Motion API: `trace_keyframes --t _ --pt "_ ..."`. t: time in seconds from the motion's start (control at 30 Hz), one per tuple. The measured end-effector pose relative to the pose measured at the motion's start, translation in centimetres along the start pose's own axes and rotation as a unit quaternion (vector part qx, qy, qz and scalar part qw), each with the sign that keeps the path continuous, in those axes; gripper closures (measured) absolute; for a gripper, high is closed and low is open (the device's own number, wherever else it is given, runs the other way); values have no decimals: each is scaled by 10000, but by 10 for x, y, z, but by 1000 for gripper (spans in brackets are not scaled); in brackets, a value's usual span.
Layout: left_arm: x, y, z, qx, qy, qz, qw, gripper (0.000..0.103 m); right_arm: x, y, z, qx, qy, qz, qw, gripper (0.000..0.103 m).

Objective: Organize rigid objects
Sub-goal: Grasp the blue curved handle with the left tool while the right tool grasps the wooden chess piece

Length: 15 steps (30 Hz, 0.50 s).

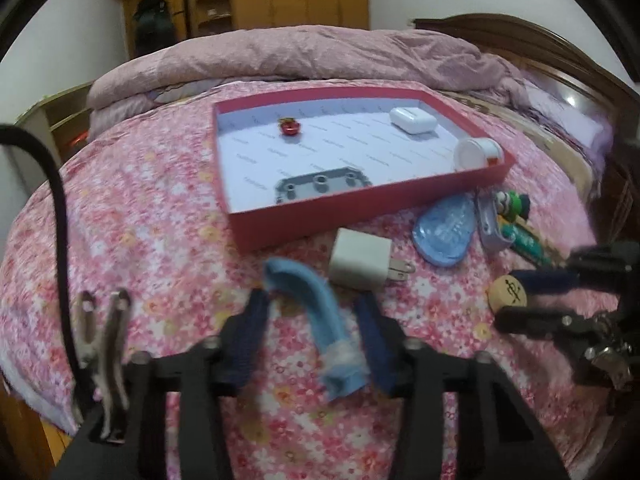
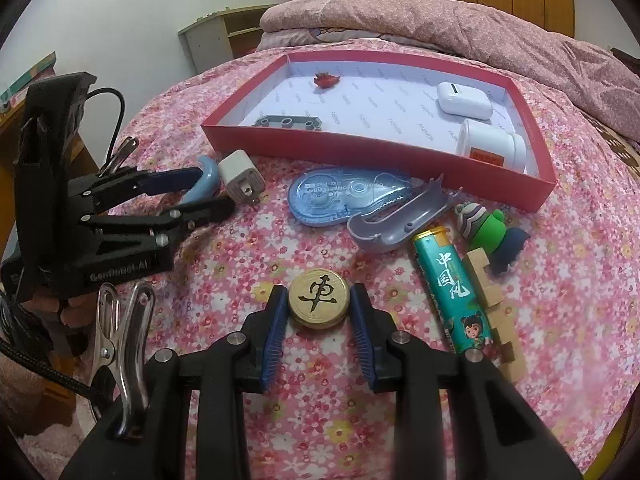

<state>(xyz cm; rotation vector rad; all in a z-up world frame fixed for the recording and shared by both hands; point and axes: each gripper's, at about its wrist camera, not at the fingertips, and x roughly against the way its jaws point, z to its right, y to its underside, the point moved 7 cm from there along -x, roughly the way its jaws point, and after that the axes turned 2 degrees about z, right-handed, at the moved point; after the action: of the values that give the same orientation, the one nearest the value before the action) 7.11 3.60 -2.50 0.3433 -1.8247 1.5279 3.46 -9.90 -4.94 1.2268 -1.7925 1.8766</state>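
With both grippers open, we straddled the chess piece (image 2: 319,300) with the right gripper (image 2: 319,300) and the blue curved part (image 1: 316,316) with the left gripper (image 1: 316,312), judging that closing and lifting toward the red tray (image 2: 372,148) came next.

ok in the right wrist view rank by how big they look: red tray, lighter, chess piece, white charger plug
1. red tray, by far the largest
2. lighter
3. chess piece, but it sits closest to the camera between the right gripper fingers, so it looks inflated
4. white charger plug, farther off; its order against the chess piece is unsure

Both wrist views low, close over bed, facing shared red tray (image 1: 360,216) (image 2: 360,152).
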Motion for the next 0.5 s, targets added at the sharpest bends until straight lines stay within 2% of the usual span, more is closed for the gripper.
trace_keyframes --t 0.07,0.17,0.3,0.37,0.4,0.5 --pt "4 1 -5 230 49 12 9997 71 0 0 0 -18 -23 19 10000 70" --pt "8 7 -9 533 104 -78 9985 71 0 0 1 -43 -58 30 10000 70" --pt "16 17 -4 656 34 -74 9978 70 0 -1 2 -90 -105 46 9999 70" --pt "18 20 -2 648 -85 -74 9978 76 1 -1 2 -119 -126 52 9998 70" --pt "19 20 0 660 -97 -79 9977 85 1 -1 2 -137 -138 55 9998 70" --pt "24 19 3 794 97 -58 9968 87 2 -1 3 -222 -207 62 9995 70"
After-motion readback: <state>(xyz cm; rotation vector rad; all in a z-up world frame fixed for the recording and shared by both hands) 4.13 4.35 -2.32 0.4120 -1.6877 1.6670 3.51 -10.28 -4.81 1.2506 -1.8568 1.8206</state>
